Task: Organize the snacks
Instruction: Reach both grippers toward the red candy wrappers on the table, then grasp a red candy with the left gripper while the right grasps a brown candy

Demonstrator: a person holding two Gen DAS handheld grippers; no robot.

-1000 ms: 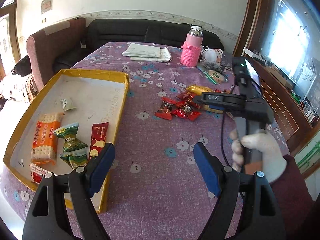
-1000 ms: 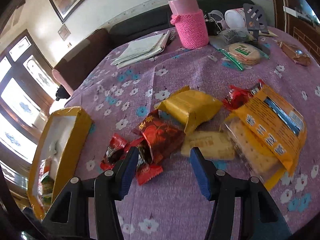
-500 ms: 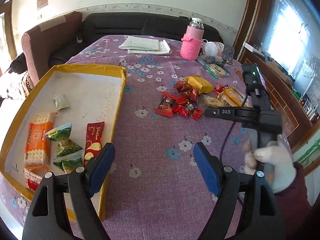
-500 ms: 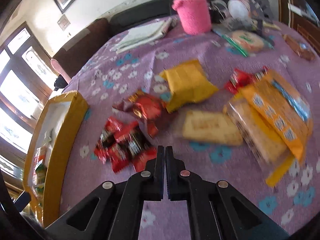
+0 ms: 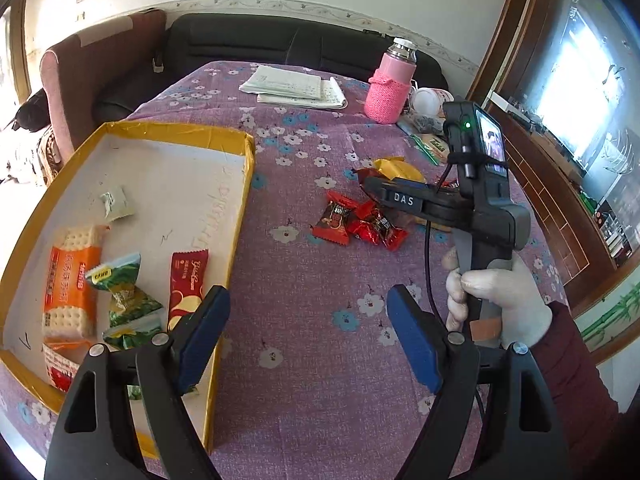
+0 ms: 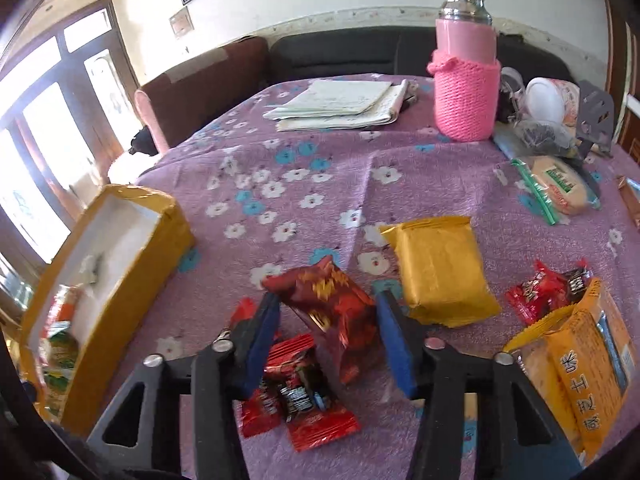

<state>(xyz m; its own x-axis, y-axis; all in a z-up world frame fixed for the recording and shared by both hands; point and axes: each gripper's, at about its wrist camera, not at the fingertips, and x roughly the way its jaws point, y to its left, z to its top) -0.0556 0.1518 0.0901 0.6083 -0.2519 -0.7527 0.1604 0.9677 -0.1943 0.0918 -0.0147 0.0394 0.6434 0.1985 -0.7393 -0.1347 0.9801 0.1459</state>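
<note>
Purple floral cloth (image 5: 304, 320) on table. Left gripper (image 5: 308, 334): fingers wide apart, holding nothing; box (image 5: 224, 256) wall by its left finger. Right gripper (image 6: 326, 338): fingers apart, red packet (image 6: 332, 304) between them, contact unclear; yellow pack (image 6: 440, 268) just right of them

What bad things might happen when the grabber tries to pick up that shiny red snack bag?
1. The right gripper has its jaws open around the dark red snack bag. The bag looks puffy and crinkly, so it may slip out or get squashed.
2. Small red candies lie right under the jaws, so one might get pinched or dragged along.
3. The yellow packet sits close beside the bag, so the right jaw could nudge it.
</note>
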